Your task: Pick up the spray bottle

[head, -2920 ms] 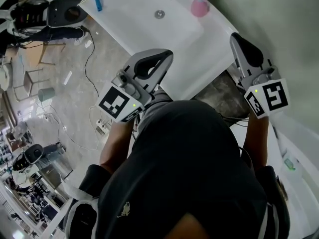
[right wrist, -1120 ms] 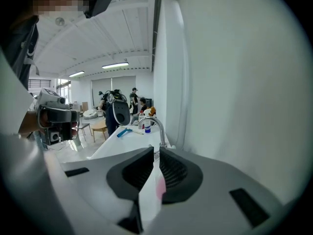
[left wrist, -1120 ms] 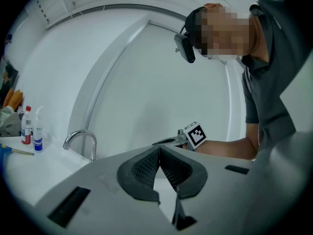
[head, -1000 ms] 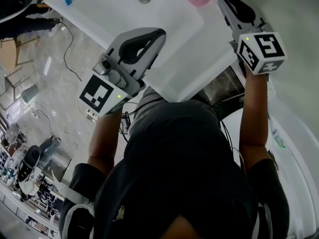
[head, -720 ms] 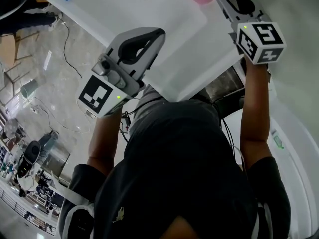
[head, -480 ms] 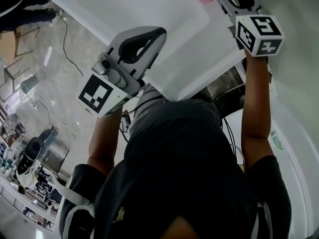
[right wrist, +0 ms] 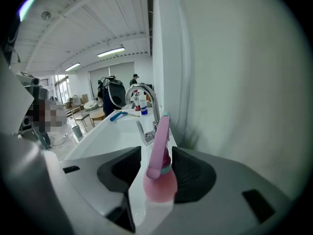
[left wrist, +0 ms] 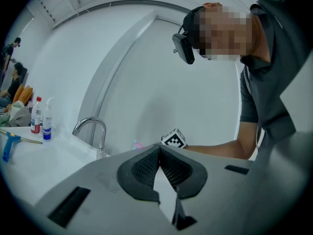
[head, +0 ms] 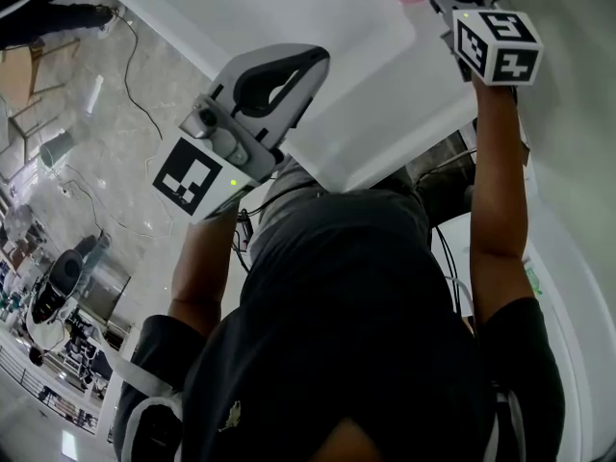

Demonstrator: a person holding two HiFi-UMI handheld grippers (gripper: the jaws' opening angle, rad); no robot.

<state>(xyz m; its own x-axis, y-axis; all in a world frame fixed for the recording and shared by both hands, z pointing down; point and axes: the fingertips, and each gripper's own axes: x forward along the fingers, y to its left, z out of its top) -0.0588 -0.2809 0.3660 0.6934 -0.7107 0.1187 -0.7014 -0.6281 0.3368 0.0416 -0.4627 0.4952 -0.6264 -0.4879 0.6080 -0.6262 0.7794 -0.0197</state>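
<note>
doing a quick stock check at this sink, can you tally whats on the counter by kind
pink spray bottle: 1
small bottles at the far end: 2
tap: 1
blue tool: 1
total: 5

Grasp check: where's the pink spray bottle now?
In the right gripper view the spray bottle stands on the sink's edge by the faucet, between the right gripper's open jaws, which have just been opening.
</note>
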